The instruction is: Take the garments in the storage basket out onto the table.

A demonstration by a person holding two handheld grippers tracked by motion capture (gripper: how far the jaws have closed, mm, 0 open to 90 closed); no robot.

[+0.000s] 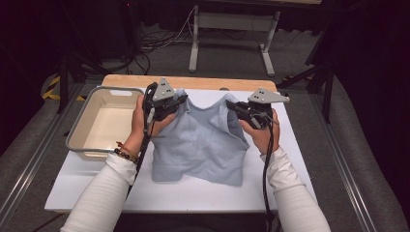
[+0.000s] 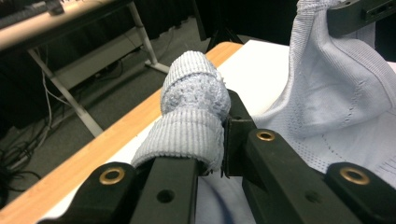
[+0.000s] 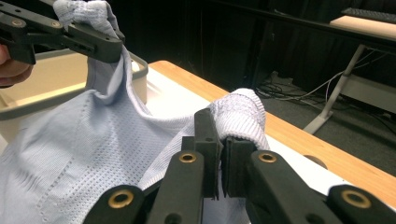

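The left tool [image 1: 180, 100] is clenched on one shoulder strap of the top [image 1: 200, 145], and the right tool [image 1: 231, 106] is clenched on the other strap. The top hangs between and below both tools, its hem resting on the worktop [image 1: 193, 195]. A tub [image 1: 77, 130] sits just beside the left tool's outer side.

White-topped table with a wooden far edge

On the white table [image 1: 203, 193]: a cream plastic tub [image 1: 77, 130] at 9 o'clock, a pale blue knit top [image 1: 198, 145] at centre.
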